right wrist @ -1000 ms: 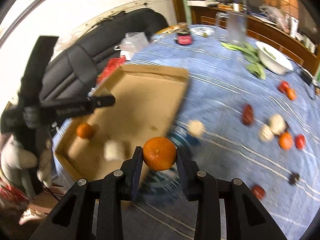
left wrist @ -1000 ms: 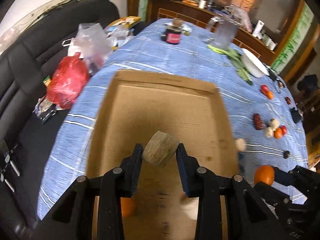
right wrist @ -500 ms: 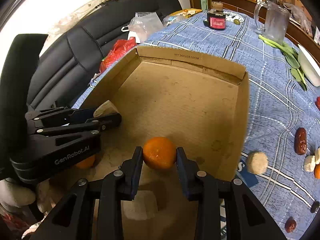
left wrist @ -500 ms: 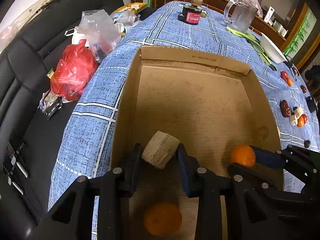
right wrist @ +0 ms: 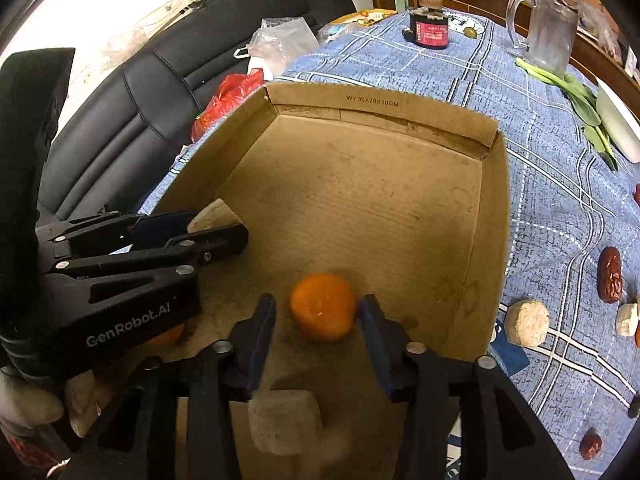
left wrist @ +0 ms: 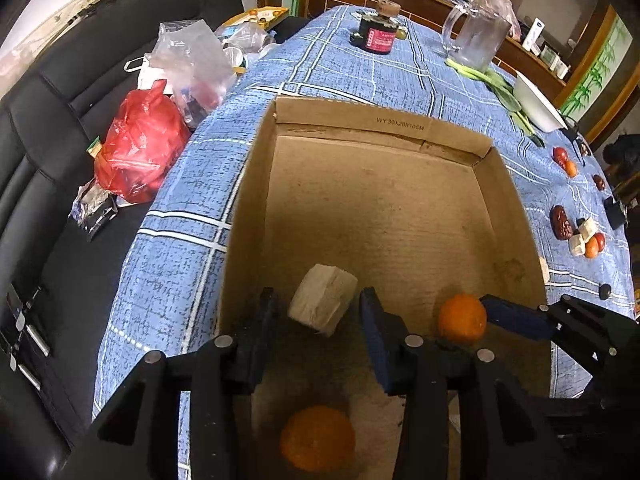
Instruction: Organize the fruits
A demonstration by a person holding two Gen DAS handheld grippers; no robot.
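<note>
Inside the open brown cardboard box [left wrist: 376, 216] on the blue checked desk [left wrist: 328, 76], the left gripper [left wrist: 320, 312] has its jaws apart around a pale tan block-shaped fruit piece [left wrist: 322, 305]. Alongside, the right gripper [right wrist: 317, 312] has its jaws parted around a round orange tangerine [right wrist: 323, 306] on the box floor.

Black leather sofa [left wrist: 48, 128] beside blue-plaid-clothed table [left wrist: 400, 76].

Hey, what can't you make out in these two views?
Left wrist view: the near orange is blurred, partly behind the left claw.
Right wrist view: a pale block is blurred below the right claw.
Right wrist view: a red fruit is cut by the edge.
</note>
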